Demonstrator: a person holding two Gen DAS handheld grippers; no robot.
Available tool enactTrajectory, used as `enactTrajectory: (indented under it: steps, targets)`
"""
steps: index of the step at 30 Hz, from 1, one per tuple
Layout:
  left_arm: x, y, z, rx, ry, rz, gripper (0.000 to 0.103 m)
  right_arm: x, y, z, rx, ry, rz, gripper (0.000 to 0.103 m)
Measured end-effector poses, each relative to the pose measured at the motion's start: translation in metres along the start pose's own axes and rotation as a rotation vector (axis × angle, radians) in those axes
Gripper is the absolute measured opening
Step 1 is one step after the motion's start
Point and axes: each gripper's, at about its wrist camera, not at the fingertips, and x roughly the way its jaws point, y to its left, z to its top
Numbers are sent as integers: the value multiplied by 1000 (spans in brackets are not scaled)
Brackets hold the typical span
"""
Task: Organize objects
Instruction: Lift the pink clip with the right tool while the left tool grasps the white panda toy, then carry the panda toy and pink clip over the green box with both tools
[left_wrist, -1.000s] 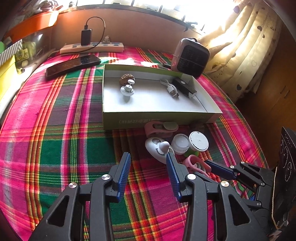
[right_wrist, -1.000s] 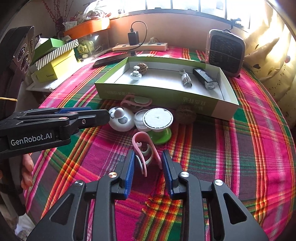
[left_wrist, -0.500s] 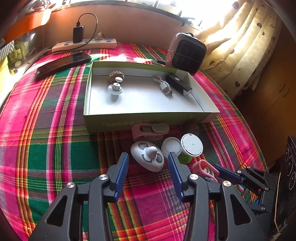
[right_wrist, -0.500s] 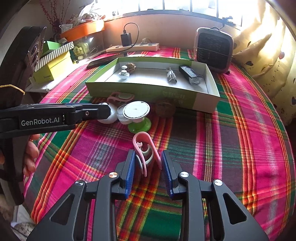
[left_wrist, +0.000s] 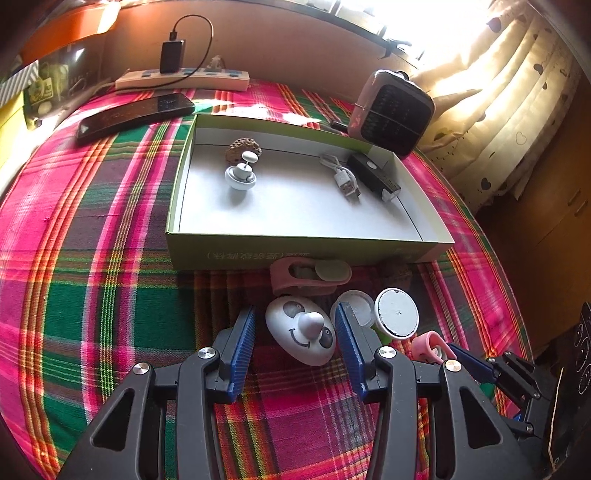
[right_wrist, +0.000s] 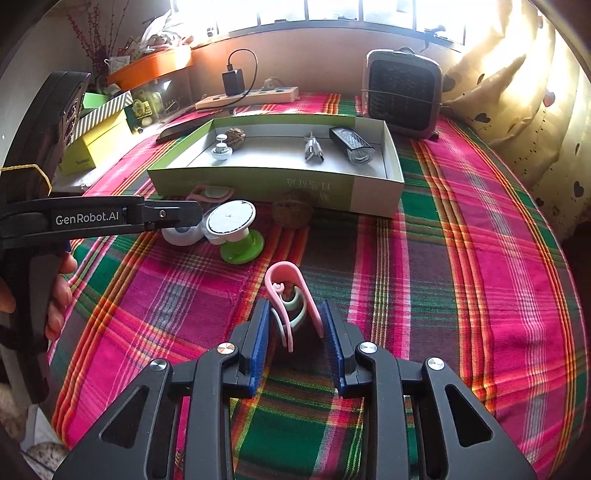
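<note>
A green-sided open box (left_wrist: 295, 254) (right_wrist: 258, 181) lies on the plaid cloth and holds a white knob, a brown nut, a USB cable and a black device. In front of it lie a white smiley-face hook (left_wrist: 301, 334), a pink clip (left_wrist: 310, 275), a white cap (left_wrist: 356, 304) and a round white disc on a green base (right_wrist: 232, 229). My left gripper (left_wrist: 295, 325) is open with its jaws on either side of the smiley hook. My right gripper (right_wrist: 294, 325) is shut on a pink clip (right_wrist: 286, 291), held above the cloth.
A brown nut (right_wrist: 293, 214) sits by the box front. A small heater (right_wrist: 402, 92) stands behind the box. A power strip (left_wrist: 181, 79) and a phone (left_wrist: 136, 116) lie at the back. Boxes (right_wrist: 99, 136) are stacked at the left edge.
My left gripper has moved right and forward until its open jaws straddle the smiley hook. My right gripper has lifted and pulled back from the pile with the pink clip.
</note>
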Motion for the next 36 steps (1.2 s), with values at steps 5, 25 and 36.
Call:
enactTrajectory:
  steps: [5,25,36]
  targets:
    - [0,1,-1,9,-5,18,41,0,0,0,1,-1,2,30]
    - [-5,2,-3,9,-22,-1,28,0,-1,0,-1,-1,2,30]
    - [-9,1,-5,15,-30,-1,28,1,-2,0,2,-1,4,30]
